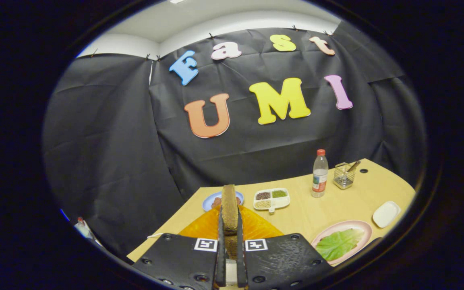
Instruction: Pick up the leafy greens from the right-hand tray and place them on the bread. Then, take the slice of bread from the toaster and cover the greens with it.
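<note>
A brown, rough-crusted slice of bread (229,209) is standing on edge at the lower centre of the frame, where the black two-finger gripper (229,231) is pinching it: both narrow fingers (220,241) are pressing against its flat faces, and the slice is rising above their tips. Directly behind and below the slice, a shiny orange dome-shaped object (256,227), possibly the toaster, is sitting on the pale wooden table (304,213). Just beyond it, a blue plate (210,200) is holding something reddish-brown that is too hidden to name. In the lower right of the frame, a broad green lettuce leaf (338,243) is lying flat on a round pink plate (361,225), apart from the fingers. Right of the blue plate, a white divided dish of grains and seeds (272,198) is resting near the centre. Further right, a clear plastic bottle with a red cap (320,174) is standing upright beside a small wire-mesh holder (344,176). A small white rounded dish (386,214) is sitting near the table's right edge.
</note>
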### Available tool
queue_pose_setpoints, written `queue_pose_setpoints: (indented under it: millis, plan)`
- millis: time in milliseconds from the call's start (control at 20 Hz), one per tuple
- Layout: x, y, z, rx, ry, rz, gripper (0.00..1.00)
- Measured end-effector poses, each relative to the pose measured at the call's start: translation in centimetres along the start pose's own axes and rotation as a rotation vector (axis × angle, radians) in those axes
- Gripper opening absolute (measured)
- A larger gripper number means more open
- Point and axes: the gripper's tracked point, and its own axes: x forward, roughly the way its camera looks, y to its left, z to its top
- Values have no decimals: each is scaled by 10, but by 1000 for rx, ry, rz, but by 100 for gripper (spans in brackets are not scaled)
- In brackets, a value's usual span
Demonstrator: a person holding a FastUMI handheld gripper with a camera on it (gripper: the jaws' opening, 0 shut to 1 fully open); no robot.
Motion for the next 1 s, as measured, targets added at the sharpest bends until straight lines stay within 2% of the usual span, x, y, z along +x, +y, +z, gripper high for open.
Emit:
queue_pose_setpoints:
  millis: [200,350,600,1000]
  plan:
    - [-22,-48,21,35,-54,-49,10]
    - [-32,-101,27,18,-101,-146,10]
    - [-36,-166,-5,35,-82,-241,10]
    - [-24,-212,-70,101,-27,-275,10]
